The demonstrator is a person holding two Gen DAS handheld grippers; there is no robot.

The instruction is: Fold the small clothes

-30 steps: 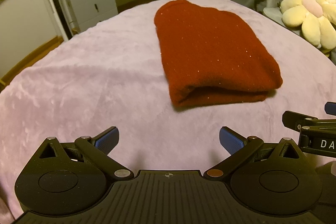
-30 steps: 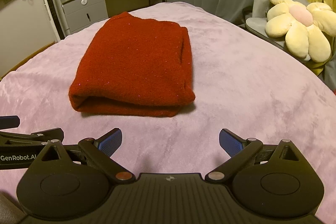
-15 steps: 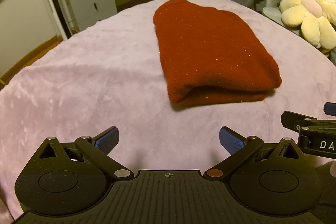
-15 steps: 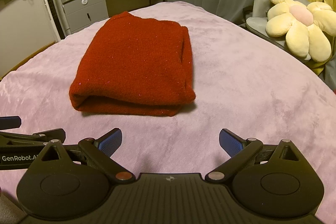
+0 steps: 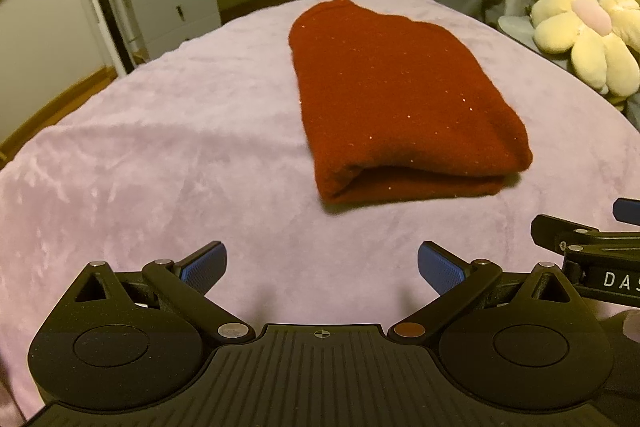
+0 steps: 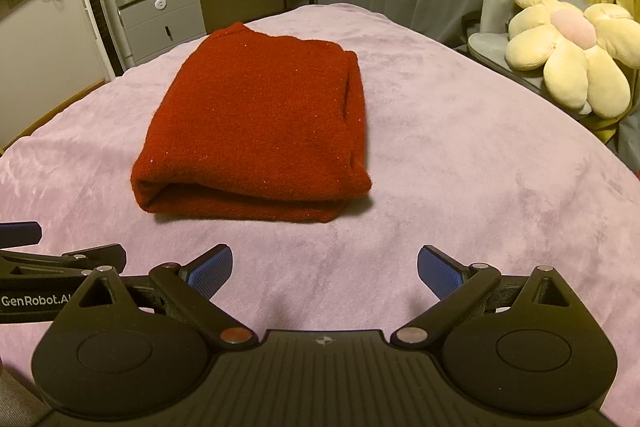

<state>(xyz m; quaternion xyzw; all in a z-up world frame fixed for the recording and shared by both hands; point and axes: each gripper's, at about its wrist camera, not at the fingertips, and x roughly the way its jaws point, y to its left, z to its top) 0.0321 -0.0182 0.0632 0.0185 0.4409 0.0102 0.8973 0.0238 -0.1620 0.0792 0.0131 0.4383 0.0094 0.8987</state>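
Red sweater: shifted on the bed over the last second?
No. The red sweater lies in the same folded pile on the purple blanket, same offset from the grey cabinet; both grippers open, apart from it.

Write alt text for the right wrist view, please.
A folded dark red knitted garment lies on a lilac plush blanket, untouched. The right tongs are open and empty in front of it; a yellow flower-shaped cushion sits at right.

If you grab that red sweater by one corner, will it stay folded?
Probably not. The sweater is soft knit, stacked in loose layers that gape at the near edge, so it would likely flop open. It looks light, and its fuzzy surface should not slip on the plush blanket.
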